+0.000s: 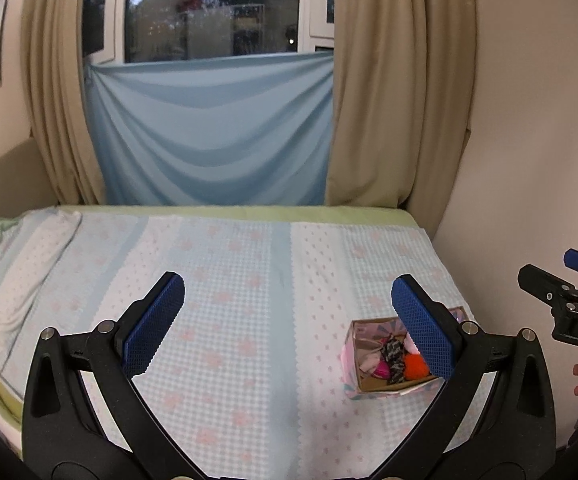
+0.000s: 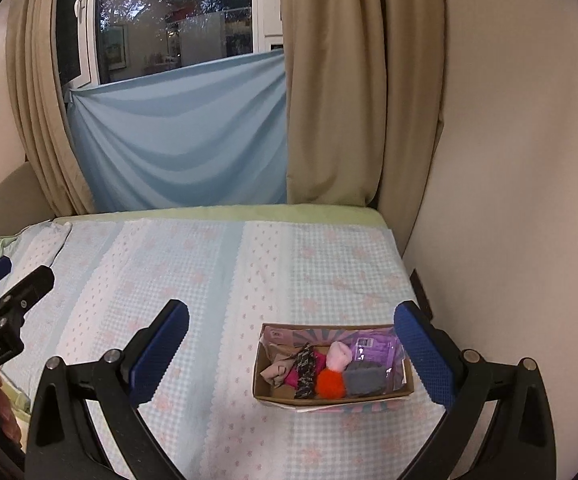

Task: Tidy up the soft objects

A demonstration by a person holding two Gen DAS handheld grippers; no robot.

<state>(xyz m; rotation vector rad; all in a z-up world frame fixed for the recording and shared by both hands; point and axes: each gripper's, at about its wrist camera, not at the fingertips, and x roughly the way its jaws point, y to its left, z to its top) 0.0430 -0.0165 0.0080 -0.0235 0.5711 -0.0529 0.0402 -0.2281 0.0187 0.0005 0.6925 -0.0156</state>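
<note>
Left wrist view: the left gripper [image 1: 289, 312] hovers over the bed [image 1: 229, 280], fingers spread wide and holding nothing. The cardboard box [image 1: 385, 390] of soft items sits behind its right finger.

Right wrist view: the right gripper [image 2: 291, 340], fingers likewise spread and unloaded, frames the box [image 2: 329, 397], holding an orange pompom [image 2: 330, 385], pink sock [image 2: 339, 356] and grey cloth [image 2: 365, 378].

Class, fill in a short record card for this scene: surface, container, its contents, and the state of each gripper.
surface: bed with a pale checked cover
container: open cardboard box, near the wall side
contents: orange pompom, pink soft item, grey cloth, patterned dark fabric, beige cloth, purple packet
left gripper: open, holding nothing
right gripper: open, holding nothing, above the bed facing the box
</note>
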